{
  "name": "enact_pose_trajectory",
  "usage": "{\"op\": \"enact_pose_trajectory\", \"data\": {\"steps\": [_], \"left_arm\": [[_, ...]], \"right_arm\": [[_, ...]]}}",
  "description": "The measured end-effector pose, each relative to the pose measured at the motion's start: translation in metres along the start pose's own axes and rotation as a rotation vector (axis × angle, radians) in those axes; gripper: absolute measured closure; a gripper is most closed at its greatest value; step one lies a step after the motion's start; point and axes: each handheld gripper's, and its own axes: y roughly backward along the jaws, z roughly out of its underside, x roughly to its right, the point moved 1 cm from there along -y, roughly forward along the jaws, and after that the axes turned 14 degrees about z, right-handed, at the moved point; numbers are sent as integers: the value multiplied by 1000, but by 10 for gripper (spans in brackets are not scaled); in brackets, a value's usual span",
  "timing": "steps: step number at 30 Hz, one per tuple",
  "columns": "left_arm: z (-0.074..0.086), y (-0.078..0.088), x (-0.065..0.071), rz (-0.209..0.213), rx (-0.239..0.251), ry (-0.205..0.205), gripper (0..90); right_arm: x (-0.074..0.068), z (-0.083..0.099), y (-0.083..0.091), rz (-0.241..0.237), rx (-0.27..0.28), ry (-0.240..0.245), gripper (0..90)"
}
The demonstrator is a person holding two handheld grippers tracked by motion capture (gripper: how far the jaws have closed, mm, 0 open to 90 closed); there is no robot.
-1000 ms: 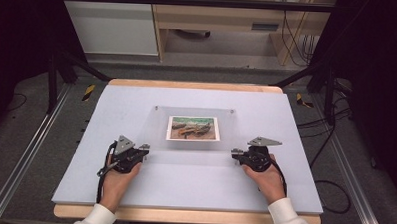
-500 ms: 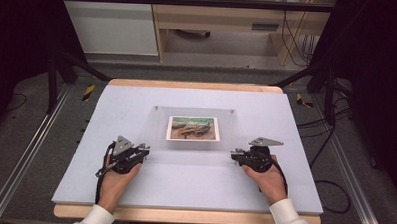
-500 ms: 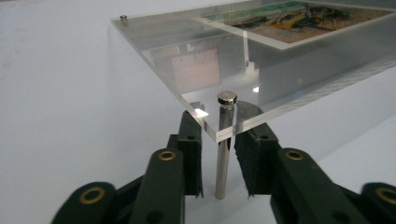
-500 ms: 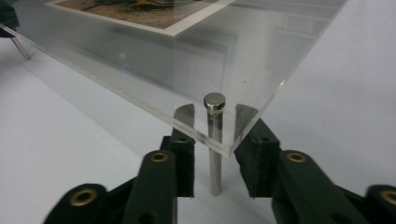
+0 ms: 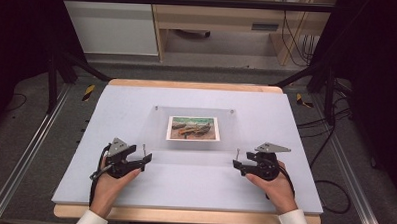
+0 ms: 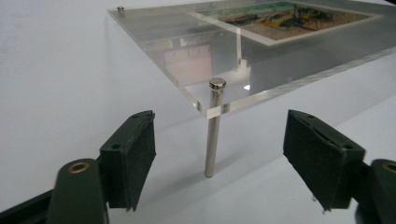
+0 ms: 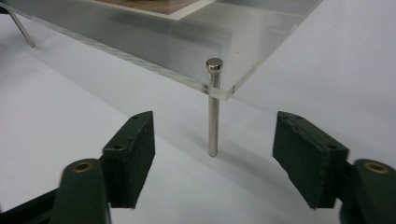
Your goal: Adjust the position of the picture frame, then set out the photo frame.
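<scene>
**Inspector:** Recording the position of the acrylic panel (image 5: 195, 134) first. It sits at the middle of the white table (image 5: 136, 105), propped at a slant on thin metal legs, its near edge raised. A printed picture (image 5: 193, 128) is under the clear sheet, in the middle of the panel.

**Clerk:** And the left gripper (image 5: 144, 159)?

**Inspector:** It stands at the panel's near-left corner, held in the person's left hand (image 5: 111, 181). Its jaws have just been opening and now stand wide apart. In the left gripper view the left leg (image 6: 213, 135) rises between the pads (image 6: 137, 154), touching neither. The leg's capped head pokes through the panel corner.

**Clerk:** The right gripper (image 5: 234, 164)?

**Inspector:** It is the same, mirrored, at the panel's near-right corner, in the right hand (image 5: 274, 187). Its jaws have likewise just been opening and are apart. The right leg (image 7: 214, 121) stands upright between the pads, clear of both, its foot on the table.

**Clerk:** Contact with the panel itself?

**Inspector:** Neither gripper touches it. Both pairs of pads sit lower than the panel's edge, just beside the legs.

**Clerk:** Far corners?

**Inspector:** Two small studs show at the panel's far edge. Whether they bear on the table, I cannot tell.
</scene>
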Motion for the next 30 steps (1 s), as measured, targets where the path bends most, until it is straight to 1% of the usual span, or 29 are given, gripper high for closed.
{"op": "enact_pose_trajectory", "data": {"steps": [2,3,4,8,9,10,11,12,13,14,15,16,17,18,19,20,21,22,23,24,25,26,27,28,29,30], "left_arm": [[-2,5,-3,-5,17,8,191],[-2,5,-3,-5,17,8,181],[-3,6,-4,-4,23,9,181],[-6,12,-6,8,42,10,127],[-7,14,-6,14,50,0,117],[-7,14,-6,14,50,0,108],[-10,17,-5,23,57,-5,101],[-12,18,-4,26,63,-13,99],[-16,20,-2,27,66,-25,94],[-20,21,0,30,68,-35,91],[-25,22,1,37,65,-42,85],[-25,22,1,37,65,-42,81],[-35,20,2,62,55,-39,77],[-41,18,1,72,42,-41,71],[-49,14,-1,64,28,-46,70],[-49,14,-1,64,28,-46,70],[-54,11,-2,59,16,-53,70],[-58,8,-4,56,0,-58,71],[-65,1,-8,49,-26,-54,72],[-65,1,-8,49,-26,-54,76],[-71,-8,-15,46,-43,-20,81],[-72,-12,-18,50,-45,-1,88],[-71,-14,-20,54,-42,17,95],[-69,-16,-21,51,-16,39,103],[-67,-18,-21,50,-11,64,121],[-67,-18,-21,50,-11,64,134]], "right_arm": [[1,1,5,9,12,-8,259],[1,1,5,9,12,-8,259],[2,1,6,8,22,0,249],[2,0,13,10,43,2,223],[2,-1,17,11,58,1,207],[2,-1,17,11,58,1,207],[1,-3,21,14,80,7,175],[0,-4,23,17,89,19,155],[-1,-7,25,20,104,33,152],[-1,-10,27,21,119,34,150],[-2,-14,28,19,128,30,149],[-2,-14,28,19,128,30,149],[-3,-24,27,17,146,39,150],[-3,-30,26,21,143,40,158],[-3,-35,23,28,144,38,188],[-3,-35,23,28,144,38,188],[-4,-43,19,29,143,35,218],[-4,-49,16,29,138,40,219],[-4,-56,10,39,130,43,220],[-4,-61,6,38,125,46,223],[-3,-65,1,39,111,33,229],[-2,-68,-4,36,103,22,234],[-1,-70,-8,35,102,15,244],[-1,-71,-11,27,103,-4,255],[0,-70,-14,23,110,-19,268],[1,-68,-16,22,110,-33,283]]}}
